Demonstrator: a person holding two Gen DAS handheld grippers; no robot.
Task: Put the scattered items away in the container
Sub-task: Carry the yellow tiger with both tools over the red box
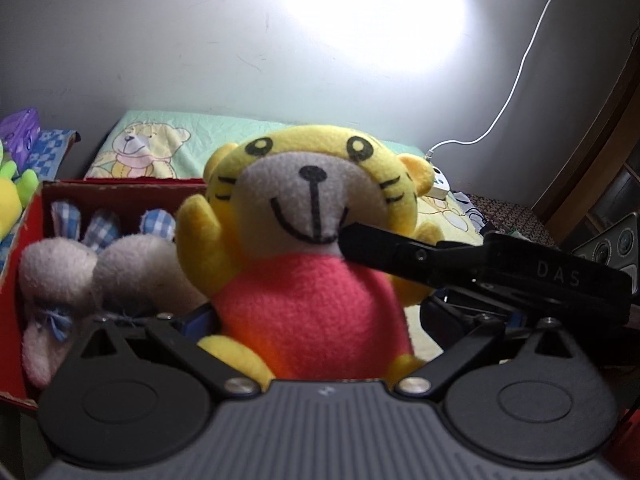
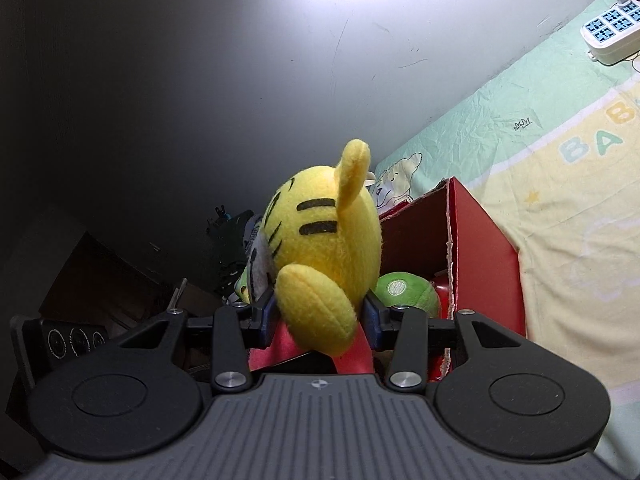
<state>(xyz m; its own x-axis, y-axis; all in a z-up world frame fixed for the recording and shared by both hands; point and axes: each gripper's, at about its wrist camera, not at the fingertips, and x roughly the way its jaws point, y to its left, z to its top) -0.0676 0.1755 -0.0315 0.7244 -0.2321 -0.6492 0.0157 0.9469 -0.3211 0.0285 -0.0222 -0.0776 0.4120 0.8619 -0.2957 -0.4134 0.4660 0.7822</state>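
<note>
A yellow tiger plush [image 1: 304, 216] in a red shirt fills the middle of the left wrist view, upright and facing the camera. My left gripper [image 1: 316, 312] has the plush's body between its fingers, the blue left pad against its side. A black finger [image 1: 372, 244] of the right gripper presses in at the plush's neck from the right. In the right wrist view the plush [image 2: 324, 240] shows side-on, with my right gripper [image 2: 320, 316] shut on its lower body. The red box [image 1: 120, 192] stands at the left with grey bunny plushes [image 1: 132, 264] inside.
A bed sheet [image 2: 560, 184] with bear prints lies under and beyond the red box [image 2: 484, 232]. A green plush [image 2: 404, 292] shows by the box. A white power strip [image 2: 612, 36] and its cable lie near the wall. Dark furniture stands at the left [image 2: 100, 288].
</note>
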